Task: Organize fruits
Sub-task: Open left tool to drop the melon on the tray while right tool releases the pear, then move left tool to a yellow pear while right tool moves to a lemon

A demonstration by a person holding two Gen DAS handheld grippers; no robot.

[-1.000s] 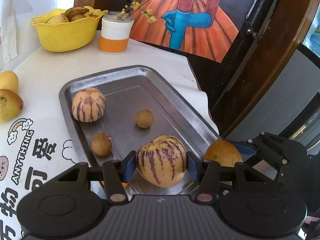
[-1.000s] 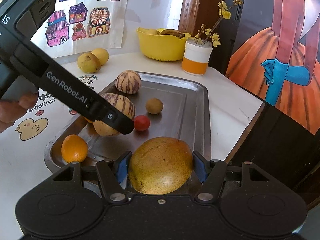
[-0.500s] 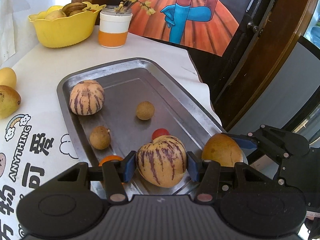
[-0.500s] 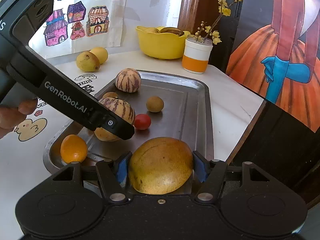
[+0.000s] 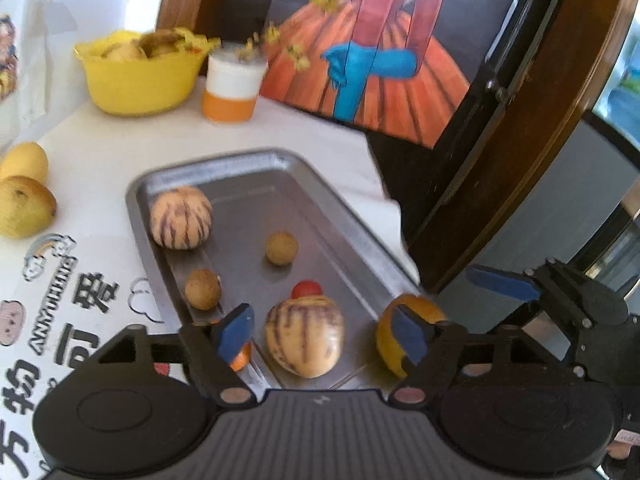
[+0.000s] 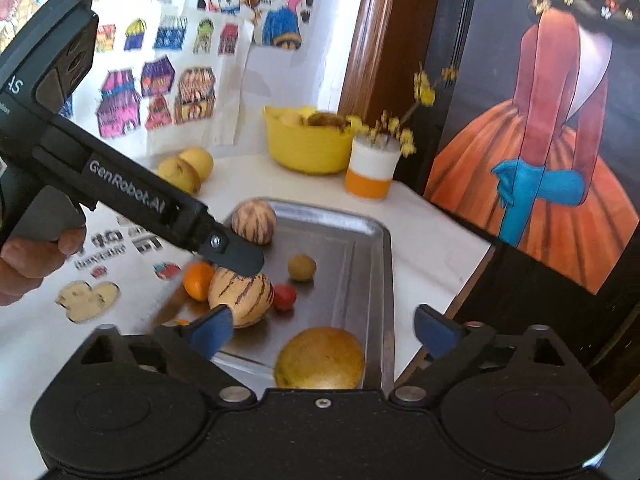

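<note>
Both grippers are opening over the near end of the metal tray [image 6: 372,236]. Left gripper [image 5: 320,332] has its pads spread clear of the striped melon [image 5: 306,334], which rests on the tray floor between them, apparently just set down. Right gripper [image 6: 324,330] likewise stands wide above the yellow-brown mango [image 6: 320,358] lying in the tray's near right corner, untouched. Beyond sit a red tomato [image 6: 285,297], an orange [image 6: 198,280] at the left rim, two small brown fruits and a second striped melon [image 6: 254,222] near the far left corner, so the fruit is being gathered on this tray. Two yellow fruits [image 6: 186,168] wait on the table past it.
</note>
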